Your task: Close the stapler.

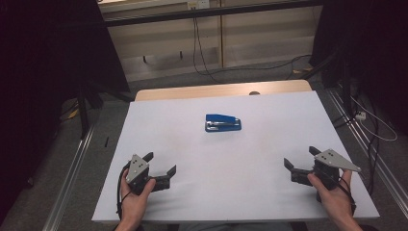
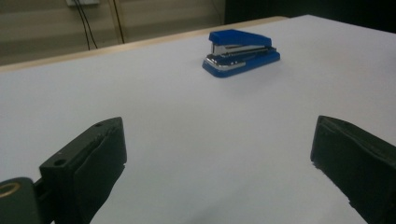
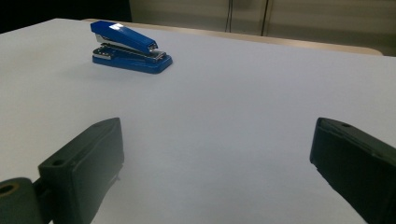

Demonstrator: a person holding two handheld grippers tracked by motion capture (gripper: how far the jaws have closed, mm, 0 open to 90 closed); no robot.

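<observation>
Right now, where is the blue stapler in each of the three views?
High view: stapler at the middle of the white table, slightly toward the far edge.
Left gripper view: upper right of centre.
Right gripper view: upper left.
Shared landmark: the table's wooden far edge behind it.

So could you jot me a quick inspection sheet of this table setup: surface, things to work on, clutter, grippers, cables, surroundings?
Surface: white table top, with a bare wooden strip along the far edge.
Job's things: one blue stapler, closed, lying flat near the middle of the far half, untouched.
Clutter: nothing seen.
Grippers: left gripper and right gripper held near the near corners, jaws wide apart, nothing between them, both well short of the stapler.
Cables: a black cable loops by the left hand; loose wires hang and run across the floor beyond the table.
Surroundings: pale wall panels behind, dark curtains at both sides, grey carpet.
</observation>
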